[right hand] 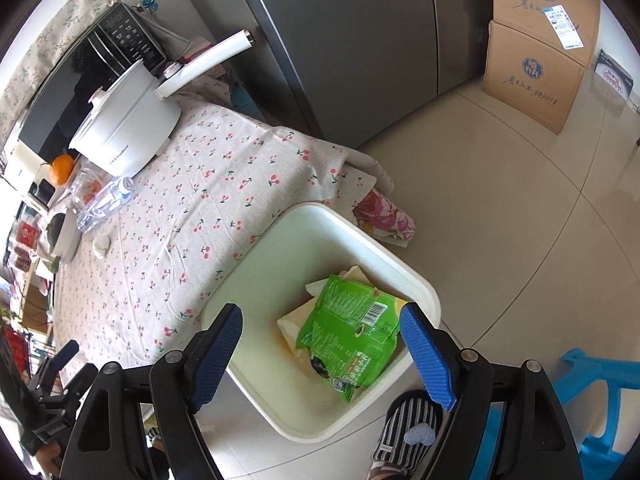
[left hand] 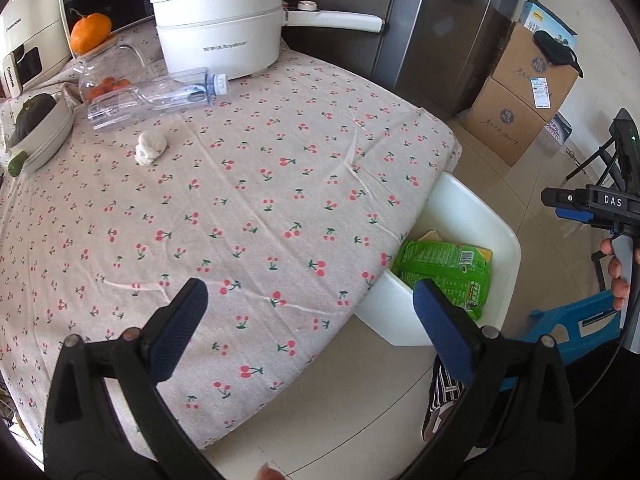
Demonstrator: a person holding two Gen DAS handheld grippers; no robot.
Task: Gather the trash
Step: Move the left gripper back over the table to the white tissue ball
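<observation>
Right wrist: tool (right hand: pixel 320 344) agape (empty)

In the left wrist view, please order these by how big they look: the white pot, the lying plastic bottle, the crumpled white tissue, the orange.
1. white pot
2. plastic bottle
3. orange
4. crumpled tissue

The orange and tissue look close in size; the orange is farther away, so that order is unsure.

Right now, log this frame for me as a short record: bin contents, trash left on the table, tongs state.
bin: white bin on the floor at the table edge
in bin: green wrapper lying on pale packaging
trash on table: crumpled white wad; empty clear bottle on its side
left tongs: open, empty, above the table edge
right tongs: open, empty, above the bin
</observation>
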